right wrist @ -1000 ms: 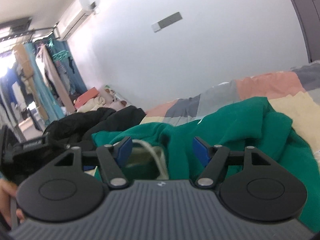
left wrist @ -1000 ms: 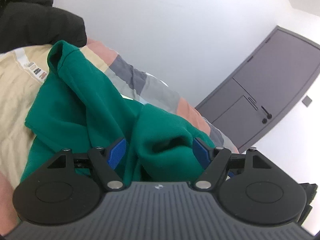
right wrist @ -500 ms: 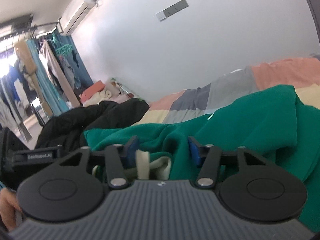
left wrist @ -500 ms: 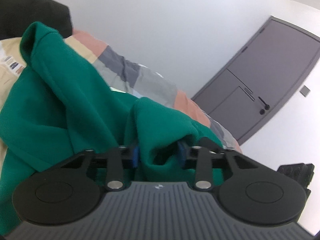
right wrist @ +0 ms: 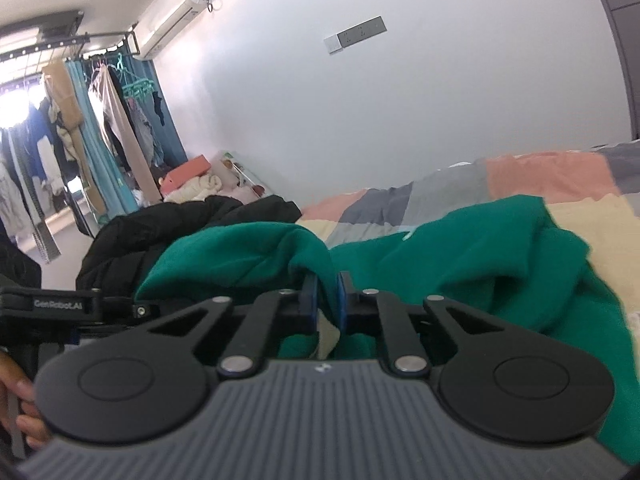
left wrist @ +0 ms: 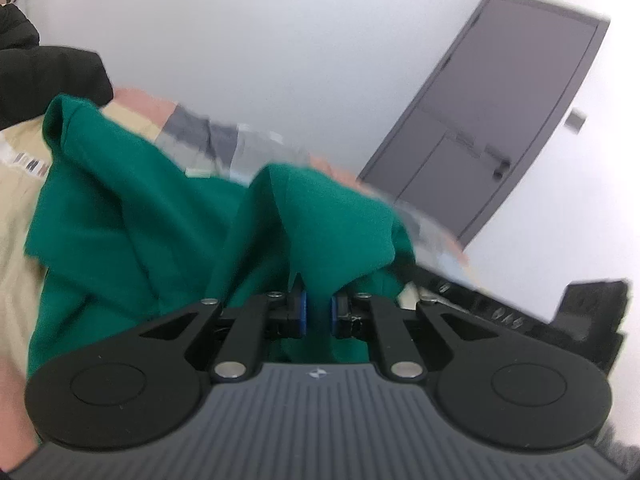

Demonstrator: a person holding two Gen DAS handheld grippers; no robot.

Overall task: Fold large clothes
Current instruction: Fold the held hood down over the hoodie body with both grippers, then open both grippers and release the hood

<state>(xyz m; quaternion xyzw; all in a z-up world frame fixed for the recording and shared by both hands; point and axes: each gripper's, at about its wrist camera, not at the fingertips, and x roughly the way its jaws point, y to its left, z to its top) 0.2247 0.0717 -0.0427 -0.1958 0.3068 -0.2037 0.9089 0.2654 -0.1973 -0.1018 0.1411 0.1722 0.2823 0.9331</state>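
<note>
A large green sweatshirt (left wrist: 132,216) lies crumpled on a bed and shows in both wrist views, also in the right wrist view (right wrist: 460,264). My left gripper (left wrist: 318,314) is shut on a raised fold of the green cloth. My right gripper (right wrist: 327,300) is shut on another bunch of the same sweatshirt, with a bit of cream lining or drawstring (right wrist: 328,336) below the jaws. The left gripper's body (right wrist: 60,304) shows at the left edge of the right wrist view.
The bed has a patchwork cover (right wrist: 520,176) of pink, grey and cream. A black jacket (right wrist: 168,228) lies on it near the wall. A grey door (left wrist: 500,120) stands behind. Hanging clothes (right wrist: 80,132) fill the far left.
Both grippers went from open around the green cloth to shut on it. The left wrist view has lifted and blurred, with the cloth pulled up in a peak.
</note>
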